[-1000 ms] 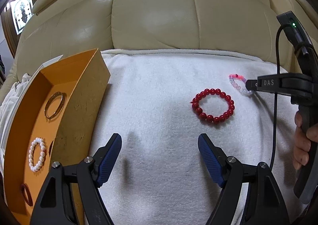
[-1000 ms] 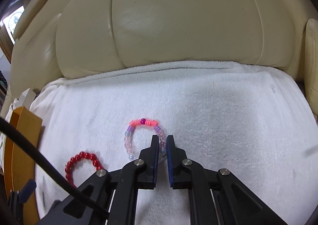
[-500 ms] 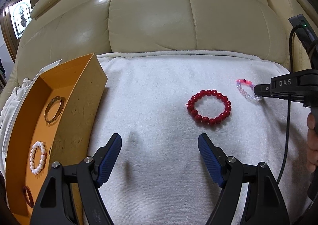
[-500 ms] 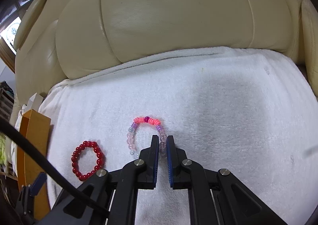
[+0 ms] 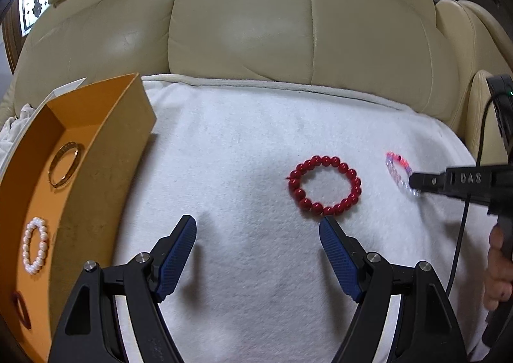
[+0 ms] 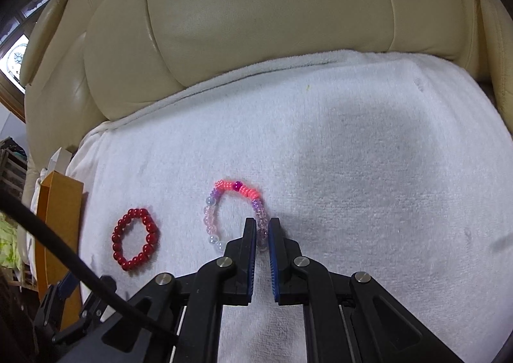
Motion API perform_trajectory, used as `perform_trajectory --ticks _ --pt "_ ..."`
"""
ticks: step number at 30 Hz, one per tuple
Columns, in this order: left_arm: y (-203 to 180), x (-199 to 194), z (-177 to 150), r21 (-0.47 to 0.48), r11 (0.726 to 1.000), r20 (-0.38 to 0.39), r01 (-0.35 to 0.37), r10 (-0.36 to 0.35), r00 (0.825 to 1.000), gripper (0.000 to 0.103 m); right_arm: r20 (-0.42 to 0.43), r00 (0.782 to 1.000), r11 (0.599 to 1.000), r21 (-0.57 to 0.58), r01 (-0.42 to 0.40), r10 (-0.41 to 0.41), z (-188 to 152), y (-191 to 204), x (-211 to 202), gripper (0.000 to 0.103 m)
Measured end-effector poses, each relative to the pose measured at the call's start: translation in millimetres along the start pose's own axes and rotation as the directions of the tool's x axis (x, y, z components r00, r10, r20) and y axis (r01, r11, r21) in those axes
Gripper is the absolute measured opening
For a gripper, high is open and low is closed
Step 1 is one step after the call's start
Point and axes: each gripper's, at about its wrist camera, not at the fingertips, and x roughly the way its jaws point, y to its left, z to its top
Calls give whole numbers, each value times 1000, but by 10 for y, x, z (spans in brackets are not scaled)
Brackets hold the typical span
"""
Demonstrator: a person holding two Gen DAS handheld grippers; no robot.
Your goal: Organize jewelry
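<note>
Left wrist view: red bead bracelet (image 5: 323,185) sits nearer centre frame than a second ago, and the right gripper (image 5: 413,179) has slid toward the right edge with the pastel bracelet (image 5: 399,170) at its tip; more of the sofa back (image 5: 243,20) shows. Left gripper (image 5: 256,236) has jaws wide apart, nothing between them, hanging over bare white towel (image 5: 240,145), right pad tip just below the red loop. Orange box (image 5: 105,151) at left edge holds a gold bangle (image 5: 63,164), a white pearl bracelet (image 5: 34,246) and a dark red ring-shaped piece (image 5: 21,308), partly cut off. A hand (image 5: 497,270) grips the right tool's handle at lower right; black cable (image 5: 471,202) hangs in front. Right wrist view: camera has swung versus a second ago, red bead bracelet (image 6: 135,239) now fully visible at lower left, earlier half hidden. Right gripper (image 6: 263,228) is clamped on the pastel bracelet (image 6: 232,210), pinching its right-hand side; beads run clear pink and lilac with neon coral at the top and one magenta bead. Orange box (image 6: 57,212) edge at far left, black cable (image 6: 64,254) crossing lower left, part of the left tool beneath it. White towel (image 6: 368,154) covers the seat, sofa back (image 6: 256,10) behind.
</note>
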Motion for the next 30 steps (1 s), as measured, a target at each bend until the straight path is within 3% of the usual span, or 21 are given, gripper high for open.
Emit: perform_trajectory --ticks 6,10,12,15,18,23,30 --pt "-117 72 143 8 1000 43 4 -4 999 79 -43 998 998 33 -52 54 -39 -136 -2 8" --pt "-220 157 202 46 998 33 34 -35 999 79 -57 996 997 49 -67 70 -53 -254 -53 8" --pt "-224 194 212 44 998 21 50 -51 998 73 -64 994 994 69 -84 88 -61 -311 -50 8" --pt "-180 267 215 21 997 -10 74 -74 997 56 -65 994 994 69 -79 84 -52 -301 -37 9" --pt "-162 265 206 30 997 3 76 -76 997 44 -62 995 996 66 -67 72 -49 -280 -31 10" --pt "-163 243 175 51 995 13 89 -89 996 12 -58 995 995 75 -71 76 -57 -266 -7 10" --pt "-84 159 138 62 990 7 126 -127 992 9 -51 997 996 68 -53 57 -65 -226 -8 11"
